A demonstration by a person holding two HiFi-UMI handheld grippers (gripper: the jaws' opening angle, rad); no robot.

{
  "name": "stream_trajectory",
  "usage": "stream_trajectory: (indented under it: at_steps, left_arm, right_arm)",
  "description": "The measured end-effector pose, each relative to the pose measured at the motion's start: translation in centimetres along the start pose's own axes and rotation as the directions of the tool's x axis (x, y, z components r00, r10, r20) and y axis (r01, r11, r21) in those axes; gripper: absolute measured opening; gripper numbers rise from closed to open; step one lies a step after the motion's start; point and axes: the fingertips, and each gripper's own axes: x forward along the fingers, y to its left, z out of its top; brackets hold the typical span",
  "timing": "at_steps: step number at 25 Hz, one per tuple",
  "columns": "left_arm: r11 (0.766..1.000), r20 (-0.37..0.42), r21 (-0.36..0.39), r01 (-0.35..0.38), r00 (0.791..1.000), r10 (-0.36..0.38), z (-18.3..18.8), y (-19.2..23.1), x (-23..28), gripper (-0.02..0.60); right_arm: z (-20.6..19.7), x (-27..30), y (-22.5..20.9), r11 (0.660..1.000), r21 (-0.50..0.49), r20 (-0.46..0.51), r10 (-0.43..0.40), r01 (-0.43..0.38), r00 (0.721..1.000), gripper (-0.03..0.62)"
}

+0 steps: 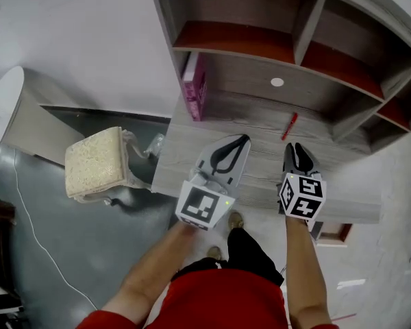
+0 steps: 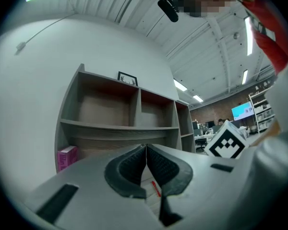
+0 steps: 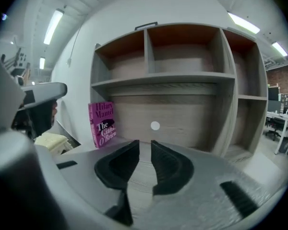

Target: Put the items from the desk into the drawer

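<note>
**Both tongs empty over the desk**

Pink book (image 1: 194,86) stands at the desk's (image 1: 185,166) left end. Left tongs (image 1: 238,141) closed, empty. Red pen (image 1: 289,126) lies ahead. Right tongs (image 1: 296,149) slightly parted, empty; that narrow gap could nudge the pen away.

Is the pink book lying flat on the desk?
No, the pink book stands upright on the desk, with its front cover facing the right gripper view.

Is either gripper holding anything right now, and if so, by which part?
Nothing is held. The left gripper has its jaws shut together with nothing between them; the right gripper has its jaws apart and empty.
</note>
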Motion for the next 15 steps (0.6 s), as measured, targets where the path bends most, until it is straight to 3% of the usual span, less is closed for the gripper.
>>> stream_trajectory:
  at_steps: [8, 15]
  left_arm:
    - [1.0, -0.064, -0.016, 0.015, 0.998, -0.016, -3.6, 1.4, 6.4, 0.009]
    - [1.0, -0.118, -0.001, -0.001, 0.993, 0.001, -5.4, 2.9, 8.9, 0.009]
  right_arm:
    - [-4.3, 9.6, -4.1, 0.997, 0.063, -0.179, -0.023, 0.035, 0.984, 0.154]
    - [-7.9, 15.4, -6.8, 0.991, 0.111, -0.291, -0.039, 0.074, 0.956, 0.17]
